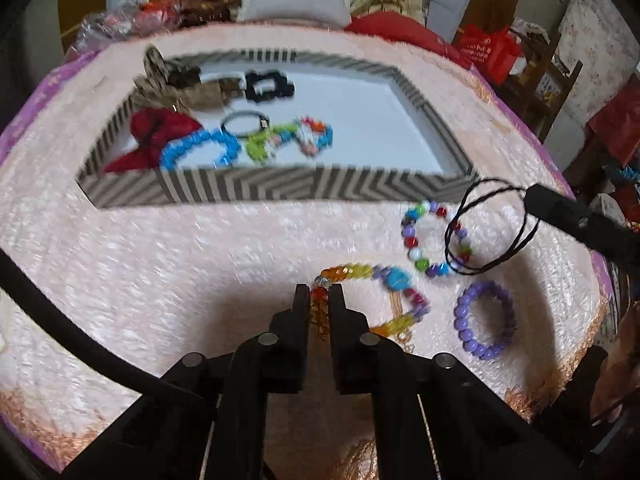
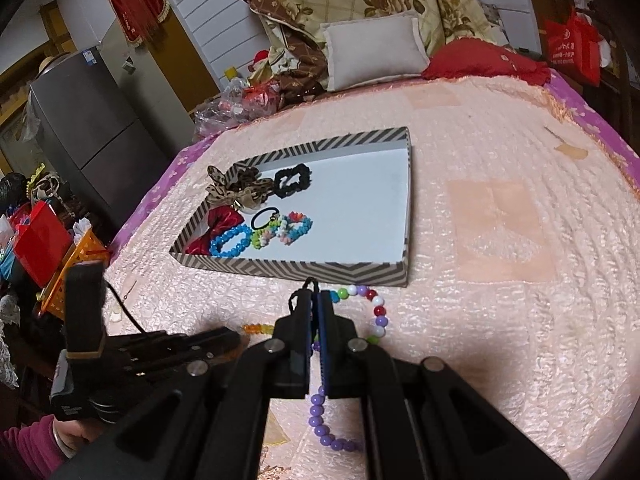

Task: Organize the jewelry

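Bracelets lie on the bed near its front edge, before the striped tray (image 1: 280, 190). Left hand-held gripper (image 1: 319, 304) is clenched on the amber-and-multicolour bracelet (image 1: 394, 278); right hand-held gripper (image 2: 315, 300) is clamped on a black cord loop (image 1: 490, 230), lifted clear. Pick-up step in hand. Next move, I judge: carry both over the tray's near wall and release beside the blue bracelet (image 1: 200, 150).

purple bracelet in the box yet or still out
Out: the purple bracelet lies on the pink bedspread, outside the striped box.
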`<state>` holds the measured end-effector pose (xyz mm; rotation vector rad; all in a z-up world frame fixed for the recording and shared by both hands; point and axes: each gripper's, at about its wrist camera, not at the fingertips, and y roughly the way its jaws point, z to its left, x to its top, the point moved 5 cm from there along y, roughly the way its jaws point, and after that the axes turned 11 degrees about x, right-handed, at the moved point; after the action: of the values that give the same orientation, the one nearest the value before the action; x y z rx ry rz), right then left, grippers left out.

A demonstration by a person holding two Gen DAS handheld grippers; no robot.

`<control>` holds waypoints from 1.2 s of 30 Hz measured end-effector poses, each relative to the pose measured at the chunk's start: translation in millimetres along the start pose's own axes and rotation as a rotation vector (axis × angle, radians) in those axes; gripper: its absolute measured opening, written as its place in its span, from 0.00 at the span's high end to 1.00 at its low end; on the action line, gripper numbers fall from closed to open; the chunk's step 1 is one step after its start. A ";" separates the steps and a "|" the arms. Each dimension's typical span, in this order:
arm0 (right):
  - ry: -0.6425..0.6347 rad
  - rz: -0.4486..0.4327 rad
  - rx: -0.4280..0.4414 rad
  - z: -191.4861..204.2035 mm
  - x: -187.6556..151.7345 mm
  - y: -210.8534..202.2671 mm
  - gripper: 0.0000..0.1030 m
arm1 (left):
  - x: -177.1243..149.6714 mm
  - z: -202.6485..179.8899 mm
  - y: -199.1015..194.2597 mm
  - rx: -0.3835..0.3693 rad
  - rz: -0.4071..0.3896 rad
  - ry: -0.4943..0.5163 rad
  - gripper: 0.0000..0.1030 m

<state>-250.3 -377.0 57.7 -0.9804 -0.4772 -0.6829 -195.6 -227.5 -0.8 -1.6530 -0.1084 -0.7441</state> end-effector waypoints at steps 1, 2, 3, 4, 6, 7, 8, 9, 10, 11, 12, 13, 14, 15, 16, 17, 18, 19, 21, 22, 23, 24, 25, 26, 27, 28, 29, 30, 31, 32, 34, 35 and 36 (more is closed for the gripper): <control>-0.002 -0.003 0.001 0.6 2.3 -0.6 0.97 | 2.8 0.9 -4.2 -0.003 -0.010 -0.001 0.94; -0.005 -0.005 0.001 1.1 4.2 -1.0 0.97 | 7.0 2.0 -9.7 -0.004 -0.024 0.000 0.94; -0.007 -0.006 0.001 1.6 6.3 -1.0 0.97 | 11.0 2.5 -14.5 -0.003 -0.036 0.005 0.94; -0.010 -0.008 0.003 1.9 9.9 -0.7 0.97 | 16.9 2.9 -20.8 -0.002 -0.050 0.012 0.94; -0.014 -0.008 0.007 2.3 15.5 0.9 0.97 | 27.2 4.1 -30.3 -0.003 -0.069 0.020 0.94; -0.016 -0.009 0.006 1.8 19.6 2.7 0.97 | 34.3 4.8 -35.5 -0.004 -0.081 0.023 0.94; -0.017 -0.009 0.006 1.5 22.8 4.0 0.97 | 39.5 5.6 -39.5 -0.006 -0.089 0.024 0.94; -0.018 -0.010 0.007 0.8 26.4 5.5 0.97 | 46.1 7.0 -45.3 -0.010 -0.100 0.024 0.94; -0.019 -0.012 0.010 0.3 31.1 7.4 0.97 | 53.7 8.7 -50.1 -0.013 -0.110 0.022 0.94; -0.020 -0.014 0.012 -0.3 35.2 8.9 0.97 | 61.2 10.4 -54.3 -0.013 -0.119 0.021 0.94; -0.022 -0.017 0.011 -0.8 39.7 10.5 0.97 | 68.3 11.3 -57.7 -0.009 -0.128 0.022 0.94; -0.028 -0.021 0.009 -1.6 46.0 12.4 0.97 | 77.0 11.9 -60.8 -0.003 -0.141 0.024 0.94; -0.031 -0.024 0.008 -2.4 50.0 13.8 0.97 | 86.3 11.2 -62.6 0.001 -0.151 0.027 0.94; -0.033 -0.026 0.006 -3.9 55.5 15.9 0.97 | 95.5 10.3 -63.5 0.001 -0.158 0.030 0.94; -0.034 -0.027 0.002 -6.4 61.7 19.0 0.97 | 105.5 8.4 -63.4 0.002 -0.161 0.031 0.94; -0.034 -0.027 0.000 -8.6 66.7 21.9 0.97 | 113.5 5.7 -61.8 0.005 -0.161 0.034 0.94; -0.033 -0.027 -0.001 -11.2 71.5 25.2 0.97 | 122.2 2.3 -58.2 0.011 -0.160 0.039 0.94; -0.029 -0.025 -0.006 -15.0 76.8 29.5 0.97 | 132.2 -1.6 -53.6 0.021 -0.161 0.045 0.94; -0.015 -0.011 -0.015 -25.2 88.1 40.9 0.97 | 146.7 -8.9 -42.5 0.028 -0.158 0.053 0.94; -0.011 -0.005 -0.021 -29.4 92.6 46.1 0.97 | 155.5 -13.7 -33.0 0.021 -0.152 0.050 0.94; -0.007 0.001 -0.030 -34.3 97.2 52.3 0.97 | 162.2 -17.5 -26.1 0.015 -0.147 0.047 0.94; -0.002 0.005 -0.036 -38.3 101.0 57.4 0.97 | 171.5 -22.1 -15.3 0.013 -0.142 0.044 0.94; 0.005 0.011 -0.040 -43.1 105.3 63.8 0.97 | 177.5 -24.4 -5.8 0.015 -0.137 0.044 0.94; 0.015 0.018 -0.047 -49.1 110.8 71.9 0.97 | 183.3 -26.3 4.0 0.018 -0.130 0.043 0.94; 0.023 0.023 -0.052 -53.5 114.9 78.0 0.97 | 189.0 -27.0 17.6 0.019 -0.110 0.037 0.94; 0.035 0.030 -0.054 -59.4 120.9 87.3 0.97 | 191.8 -25.9 31.1 0.018 -0.085 0.024 0.94; 0.046 0.037 -0.052 -63.5 125.7 95.0 0.97 | 193.4 -23.2 41.7 0.020 -0.063 0.009 0.94; 0.056 0.044 -0.050 -65.9 129.3 102.0 0.97 | 194.3 -16.9 56.2 0.035 -0.033 -0.009 0.94; 0.065 0.053 -0.048 -69.4 134.4 111.5 0.97 | 193.2 -10.5 67.5 0.063 -0.011 -0.019 0.94; 0.069 0.067 -0.051 -73.0 139.4 122.6 0.97 | 191.2 -4.7 75.1 0.084 0.004 -0.025 0.94; 0.073 0.093 -0.061 -78.5 146.4 141.8 0.97 | 184.5 12.6 89.9 0.127 0.037 -0.045 0.94; 0.078 0.108 -0.070 -82.2 149.8 153.0 0.97 | 181.8 18.3 93.2 0.141 0.042 -0.048 0.94; 0.085 0.120 -0.088 -86.0 152.1 161.4 0.97 | 179.4 23.4 95.4 0.153 0.044 -0.047 0.94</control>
<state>-23.5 -437.4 19.5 -1.0494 -0.3132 -0.6384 -0.5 -288.0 10.6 -1.5224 -0.1588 -0.6480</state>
